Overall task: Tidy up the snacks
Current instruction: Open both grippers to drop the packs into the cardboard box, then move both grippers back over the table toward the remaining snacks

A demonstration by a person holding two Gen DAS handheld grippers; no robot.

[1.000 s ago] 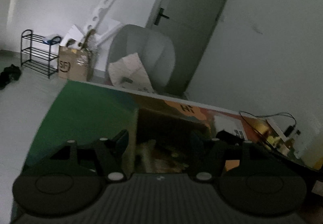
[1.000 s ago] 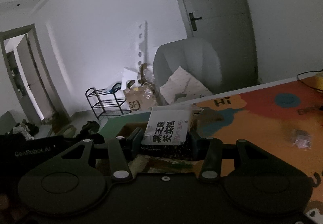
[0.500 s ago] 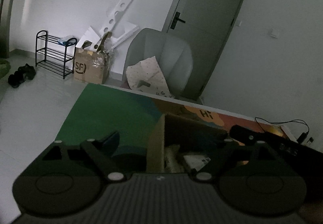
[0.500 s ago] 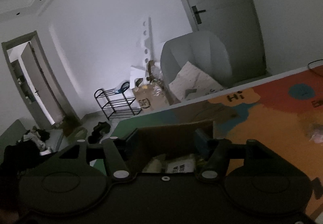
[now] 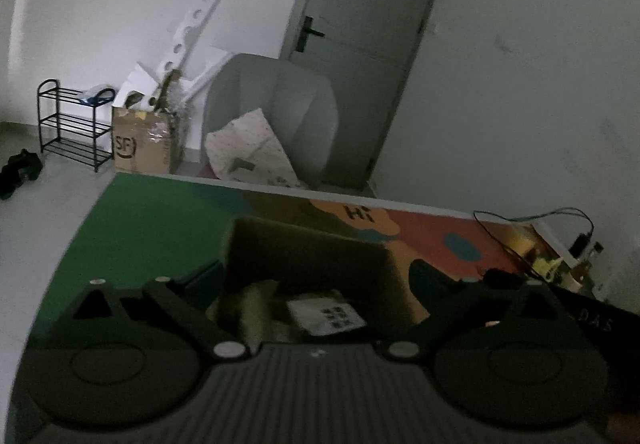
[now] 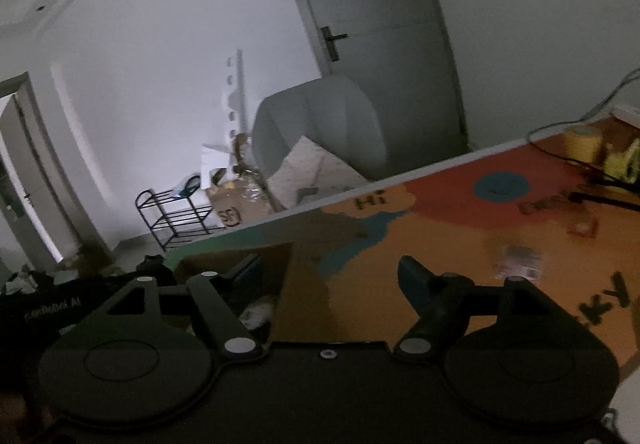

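An open cardboard box [image 5: 316, 256] stands on the colourful mat [image 5: 152, 220]. Inside it lie several snack packs, among them a white packet with a QR code [image 5: 328, 314]. My left gripper [image 5: 316, 280] is open, its fingers either side of the box. In the right wrist view the box [image 6: 280, 284] sits at lower left and my right gripper [image 6: 328, 276] is open and empty above its right wall. A small snack packet [image 6: 520, 264] lies on the orange part of the mat [image 6: 460, 244], another [image 6: 584, 226] further right.
A yellow tape roll [image 6: 582, 142] and black cables [image 6: 600, 180] lie at the table's far right. Behind the table stand a grey armchair [image 5: 276, 116], a cardboard carton [image 5: 146, 142] and a black shoe rack [image 5: 74, 124] beside a grey door [image 5: 368, 44].
A second ago my right gripper held a white snack packet over the box. The packet now lies inside the box, and the right gripper has opened and swung right.
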